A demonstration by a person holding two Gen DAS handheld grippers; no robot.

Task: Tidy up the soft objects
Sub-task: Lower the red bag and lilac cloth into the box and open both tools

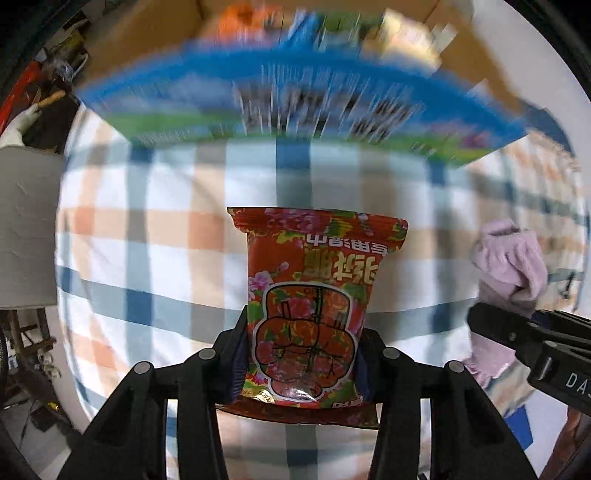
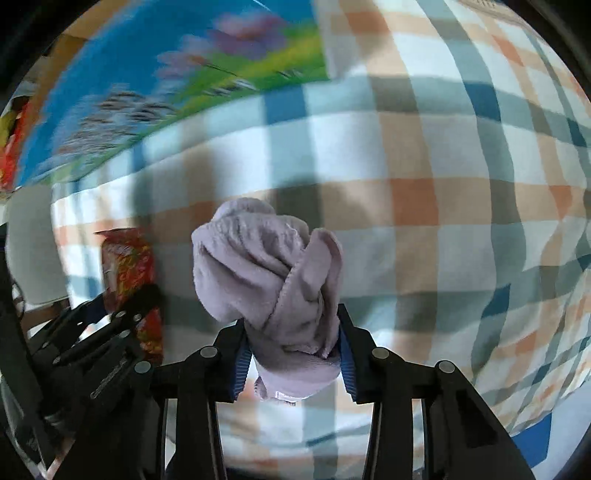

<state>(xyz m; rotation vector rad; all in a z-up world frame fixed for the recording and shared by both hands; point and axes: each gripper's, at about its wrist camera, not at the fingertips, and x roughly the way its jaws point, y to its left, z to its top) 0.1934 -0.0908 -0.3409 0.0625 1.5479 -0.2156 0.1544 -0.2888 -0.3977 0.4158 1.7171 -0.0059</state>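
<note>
My left gripper (image 1: 301, 354) is shut on a red floral packet of wet wipes (image 1: 314, 295) and holds it above the checked cloth (image 1: 147, 221). My right gripper (image 2: 293, 350) is shut on a bunched lilac towel (image 2: 266, 266), also held above the cloth. The towel shows at the right of the left wrist view (image 1: 509, 266), with the right gripper (image 1: 532, 332) under it. The packet (image 2: 129, 258) and the left gripper (image 2: 110, 325) show at the left of the right wrist view.
A large blue pack with a flower print (image 1: 295, 99) lies at the far side of the cloth, blurred, in front of a cardboard box (image 1: 147, 33) holding colourful items. The pack also shows in the right wrist view (image 2: 166, 81). A white paper roll (image 1: 26, 229) stands at the left.
</note>
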